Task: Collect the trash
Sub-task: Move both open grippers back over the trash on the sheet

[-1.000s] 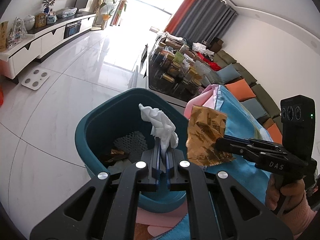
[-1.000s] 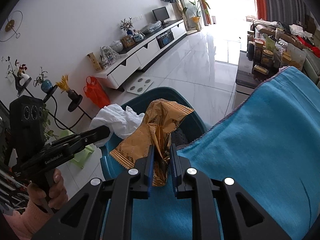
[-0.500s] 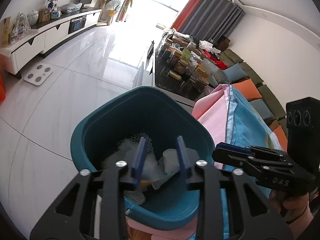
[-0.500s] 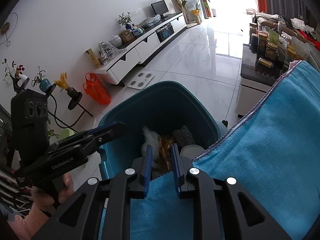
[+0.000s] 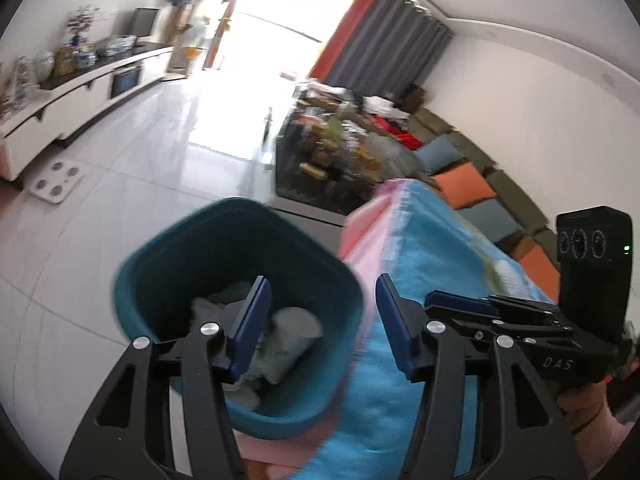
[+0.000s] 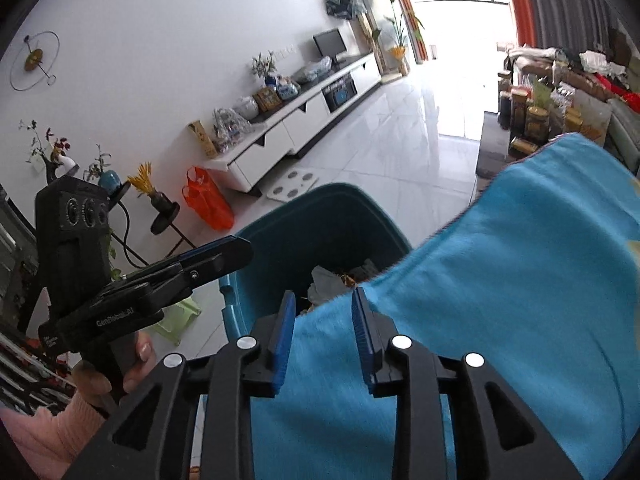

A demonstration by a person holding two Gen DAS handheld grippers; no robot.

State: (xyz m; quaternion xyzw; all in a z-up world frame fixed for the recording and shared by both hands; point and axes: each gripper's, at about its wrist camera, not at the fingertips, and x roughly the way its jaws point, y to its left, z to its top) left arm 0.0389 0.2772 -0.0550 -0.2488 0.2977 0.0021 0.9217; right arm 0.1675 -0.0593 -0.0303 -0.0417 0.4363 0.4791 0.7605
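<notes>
The teal trash bin stands on the floor against the blue-cloth table. Inside it lie a paper cup and a white tissue. My left gripper hangs over the bin's near rim, its jaws opening with nothing between them. The right gripper shows from the side over the cloth. In the right wrist view the right gripper hovers over the cloth's edge, jaws opening and empty. Beyond it, the bin holds the tissue and a gold wrapper. The left gripper is over the bin's left side.
A dark low table crowded with jars stands behind the bin. A white TV cabinet runs along the far wall, with a scale and an orange bag on the floor. Sofa cushions lie right; a green stool stands left.
The left gripper let go of the white tissue and the right let go of the gold wrapper; both now lie in the bin. Both jaws spread wider and both grippers drew back.
</notes>
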